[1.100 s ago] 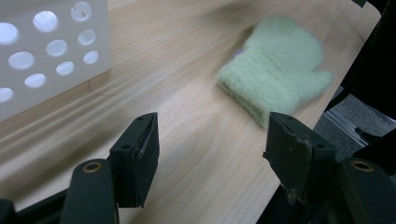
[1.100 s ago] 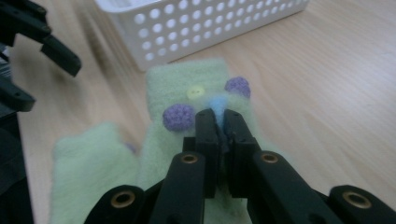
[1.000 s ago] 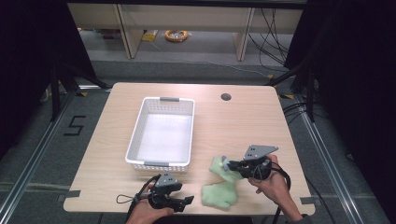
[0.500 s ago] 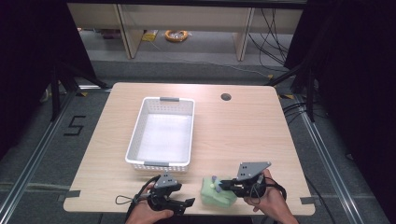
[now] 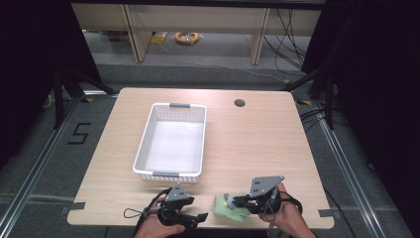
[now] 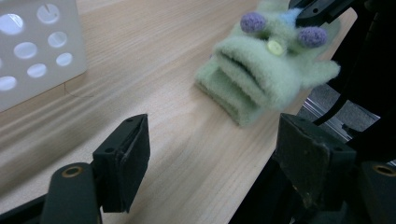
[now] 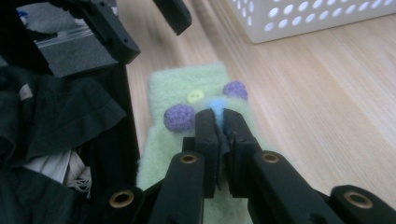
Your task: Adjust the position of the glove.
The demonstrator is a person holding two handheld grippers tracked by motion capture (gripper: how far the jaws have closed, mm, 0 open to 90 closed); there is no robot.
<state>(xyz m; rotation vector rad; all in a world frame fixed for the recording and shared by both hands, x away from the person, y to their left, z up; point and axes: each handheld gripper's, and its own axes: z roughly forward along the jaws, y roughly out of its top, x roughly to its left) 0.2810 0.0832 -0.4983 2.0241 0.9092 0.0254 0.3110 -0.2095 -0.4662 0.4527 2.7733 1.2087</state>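
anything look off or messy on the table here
Nothing damaged or spilled. The green felt piece lies folded over at the table's near edge, pinched by the right hand-held gripper. The white basket sits squarely, and the left hand-held gripper is open.

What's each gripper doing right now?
Left gripper: open, holding nothing.
Right gripper: shut on the green cloth.

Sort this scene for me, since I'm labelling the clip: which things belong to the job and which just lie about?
In the job:
green fuzzy cloth, pinched by the right gripper
left gripper, jaws apart beside it
white basket, probably its destination

Lying about:
round hole in the table
yellow coil on the floor
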